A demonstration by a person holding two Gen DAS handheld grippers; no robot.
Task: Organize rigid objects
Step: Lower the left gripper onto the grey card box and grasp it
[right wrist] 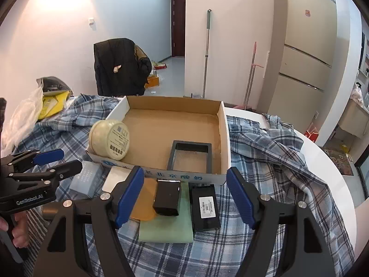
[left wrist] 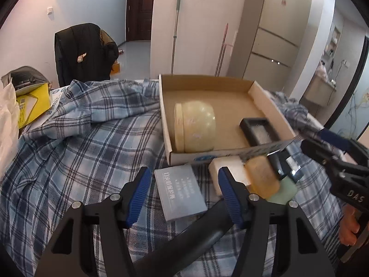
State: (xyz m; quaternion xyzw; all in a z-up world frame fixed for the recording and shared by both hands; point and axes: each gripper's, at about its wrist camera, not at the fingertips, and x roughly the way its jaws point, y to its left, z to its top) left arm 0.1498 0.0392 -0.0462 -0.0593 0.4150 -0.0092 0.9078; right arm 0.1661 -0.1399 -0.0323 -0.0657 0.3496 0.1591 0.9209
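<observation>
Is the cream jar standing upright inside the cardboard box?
No. The cream jar lies on its side in the cardboard box, its labelled flat end facing the right wrist camera.

A black padded jacket (right wrist: 120, 67) drapes a chair. A tall beige refrigerator (right wrist: 306, 46) stands beside a green-handled mop (right wrist: 206, 53).
</observation>
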